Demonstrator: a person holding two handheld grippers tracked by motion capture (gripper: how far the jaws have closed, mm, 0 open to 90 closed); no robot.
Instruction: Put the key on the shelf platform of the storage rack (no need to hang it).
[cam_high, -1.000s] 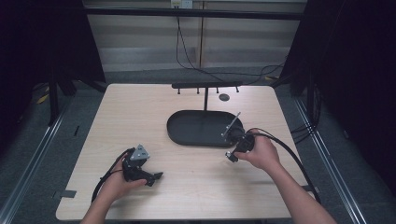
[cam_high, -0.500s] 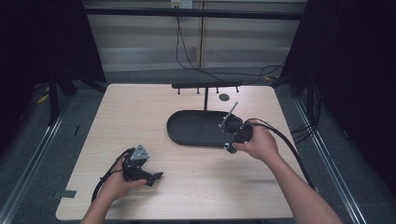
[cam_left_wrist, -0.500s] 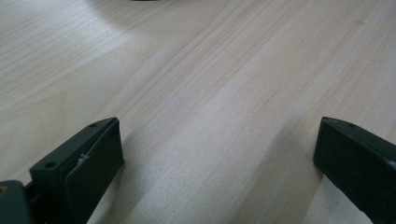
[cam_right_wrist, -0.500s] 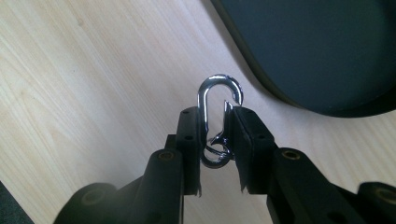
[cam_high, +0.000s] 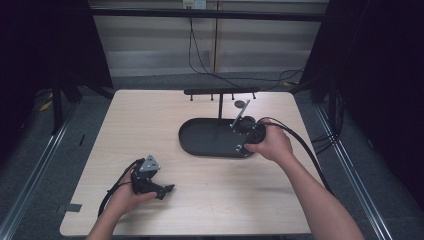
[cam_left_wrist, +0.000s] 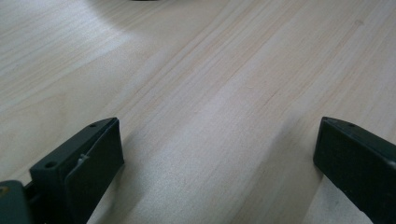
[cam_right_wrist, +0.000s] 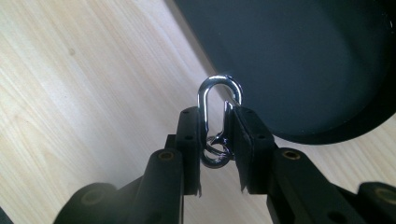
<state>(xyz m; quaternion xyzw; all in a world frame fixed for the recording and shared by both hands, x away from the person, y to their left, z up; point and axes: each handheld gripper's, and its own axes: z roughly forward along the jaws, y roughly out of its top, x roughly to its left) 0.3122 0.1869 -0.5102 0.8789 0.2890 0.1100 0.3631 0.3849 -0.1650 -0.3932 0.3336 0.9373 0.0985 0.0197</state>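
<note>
My right gripper (cam_right_wrist: 215, 135) is clamped on a small silver carabiner clip (cam_right_wrist: 218, 100), its long axis running straight out from between the jaws, the rounded end over the rim of the black oval base (cam_high: 210, 137). In the high view the stand's post (cam_high: 220, 105) and hook bar (cam_high: 220, 91) lie beyond that hand, nearer it than my left; nothing stands between them. My left gripper (cam_high: 150, 181) rests low on the wooden table (cam_high: 150, 120), jaws spread wide, holding nothing.
</note>
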